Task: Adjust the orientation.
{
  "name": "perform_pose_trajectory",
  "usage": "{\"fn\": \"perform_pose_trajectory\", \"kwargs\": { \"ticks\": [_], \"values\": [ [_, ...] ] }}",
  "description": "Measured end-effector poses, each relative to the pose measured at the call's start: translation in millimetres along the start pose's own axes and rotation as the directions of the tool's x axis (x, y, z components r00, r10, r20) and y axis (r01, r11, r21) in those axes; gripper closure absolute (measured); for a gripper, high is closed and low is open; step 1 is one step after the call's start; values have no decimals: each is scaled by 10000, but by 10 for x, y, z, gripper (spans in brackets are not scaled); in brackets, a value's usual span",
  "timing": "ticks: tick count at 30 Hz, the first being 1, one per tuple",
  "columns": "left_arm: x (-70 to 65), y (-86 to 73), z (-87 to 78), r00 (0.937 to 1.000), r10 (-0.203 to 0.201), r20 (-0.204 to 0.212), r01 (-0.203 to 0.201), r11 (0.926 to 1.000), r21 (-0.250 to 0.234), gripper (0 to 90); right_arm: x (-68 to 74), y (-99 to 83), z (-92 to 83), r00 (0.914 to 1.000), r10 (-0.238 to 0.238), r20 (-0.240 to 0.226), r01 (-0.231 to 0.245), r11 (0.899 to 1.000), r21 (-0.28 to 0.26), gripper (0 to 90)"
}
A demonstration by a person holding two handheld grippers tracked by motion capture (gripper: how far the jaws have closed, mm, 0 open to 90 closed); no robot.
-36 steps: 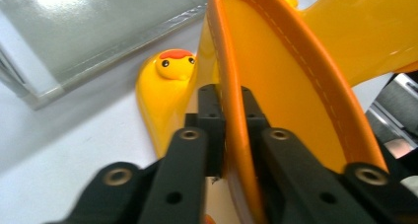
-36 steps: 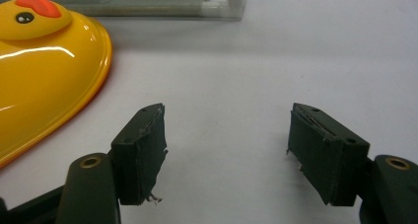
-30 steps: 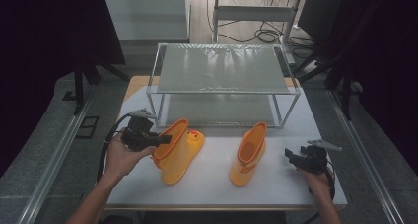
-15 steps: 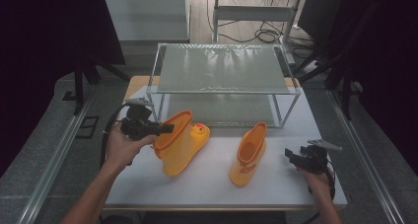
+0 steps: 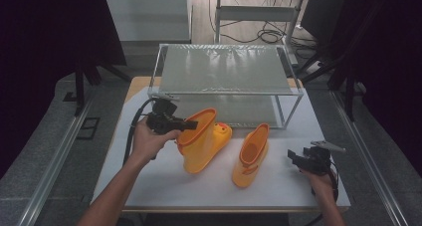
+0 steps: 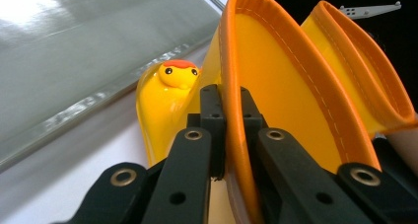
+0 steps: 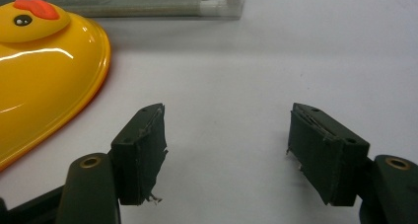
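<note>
over at the left, the left gripper (image 5: 191,125) has its two black jaws clamped on the orange-trimmed rim of the glossy yellow rubber boot with a duck face on its toe (image 5: 205,142), one jaw outside the shaft and one inside, as the left gripper view (image 6: 227,116) shows plainly. the boot hangs tilted, opening toward nine o'clock where the person's left hand (image 5: 149,142) comes in, toe pointing off to about two o'clock, toward the shelf. whether its sole touches the white tabletop (image 5: 164,183) i cannot tell from here.

moving to the middle, the second yellow rubber boot (image 5: 251,156) lies just beside the first, at its four o'clock, opening up toward twelve and foot toward six. behind both, at twelve o'clock, stands the low two-tier shelf with a white frame and grey translucent panels (image 5: 224,69).

out at the right, near four o'clock on the table, the right gripper (image 5: 294,156) sits low in the person's right hand (image 5: 321,178), jaws spread wide with nothing but bare tabletop between them, seen clearly in the right gripper view (image 7: 226,152).
</note>
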State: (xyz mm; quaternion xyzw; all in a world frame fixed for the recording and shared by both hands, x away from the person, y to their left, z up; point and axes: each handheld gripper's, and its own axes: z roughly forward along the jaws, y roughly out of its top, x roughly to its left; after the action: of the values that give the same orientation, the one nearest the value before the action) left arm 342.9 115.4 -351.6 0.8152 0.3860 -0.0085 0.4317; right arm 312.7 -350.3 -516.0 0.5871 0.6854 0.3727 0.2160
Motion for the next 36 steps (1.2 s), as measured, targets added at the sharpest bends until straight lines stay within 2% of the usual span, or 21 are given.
{"fn": "perform_pose_trajectory", "kwargs": {
  "ticks": [2, 3, 4, 10, 15, 20, 22, 23, 24, 25, 26, 29, 31, 32, 34, 35, 36],
  "values": [
    [-19, 18, 44, 10000, 27, 7, -27, 10000, 3, 867, 1, -1, -1, 10000, -19, 6, 19, 10000, -35, 303],
    [-51, 59, 141, 10000, 55, 11, -55, 10000, 37, 867, 0, -2, -1, 10000, -17, 7, 17, 10000, -36, 303],
    [-51, 59, 141, 10000, 55, 11, -55, 10000, 37, 866, 0, -2, -1, 10000, -15, 14, 16, 10000, -39, 303],
    [-90, 110, 411, 9997, -184, 181, 185, 9998, -40, 866, 0, -2, -3, 10000, -17, 3, 17, 10000, -40, 303],
    [-103, 86, 529, 9990, -313, 323, 310, 9995, 79, 864, -1, -2, -4, 10000, -6, -12, 6, 10000, -55, 303],
    [-99, 55, 540, 9985, -376, 400, 377, 9993, -21, 826, -1, 0, -2, 10000, -13, 10, 13, 10000, -3, 303],
    [-96, 56, 503, 9944, -548, 899, 573, 9980, -258, 735, 3, -1, -1, 10000, -34, 27, 34, 10000, 7, 303],
    [-96, 56, 503, 9944, -548, 899, 573, 9980, -258, 704, 4, -1, -1, 10000, -63, 38, 63, 10000, 1, 303],
    [-113, 72, 430, 9951, -488, 855, 537, 9969, -569, 682, 5, -3, 1, 10000, -64, 35, 64, 10000, -34, 302],
    [-113, 72, 430, 9951, -488, 855, 537, 9969, -569, 645, 6, -3, -1, 10000, -51, 43, 51, 10000, -35, 302],
    [-121, 81, 385, 9949, -412, 922, 478, 9963, -708, 645, 6, -3, -1, 10000, -51, 43, 51, 10000, -35, 302],
    [-151, 85, 199, 9963, -241, 826, 344, 9915, -1257, 543, 5, -4, -6, 10000, -60, 57, 61, 10000, -68, 302],
    [-148, 49, 40, 9960, -90, 887, 231, 9871, -1584, 526, 6, -3, -9, 10000, -79, 55, 79, 10000, -54, 303],
    [-148, 49, 40, 9960, -90, 887, 231, 9871, -1584, 526, 6, -3, -11, 10000, -79, 60, 79, 9999, -70, 305],
    [-133, -20, -75, 9980, 35, 634, 78, 9843, -1765, 528, 2, -3, -15, 9999, -119, 76, 119, 9999, -102, 311],
    [-124, -46, -99, 9984, 60, 554, 40, 9840, -1780, 536, 9, -9, -32, 10000, -33, 76, 35, 9997, -234, 350],
    [-115, -76, -121, 9989, 93, 461, -9, 9839, -1788, 536, 9, -9, -32, 10000, -33, 76, 35, 9997, -234, 350]
  ]
}}
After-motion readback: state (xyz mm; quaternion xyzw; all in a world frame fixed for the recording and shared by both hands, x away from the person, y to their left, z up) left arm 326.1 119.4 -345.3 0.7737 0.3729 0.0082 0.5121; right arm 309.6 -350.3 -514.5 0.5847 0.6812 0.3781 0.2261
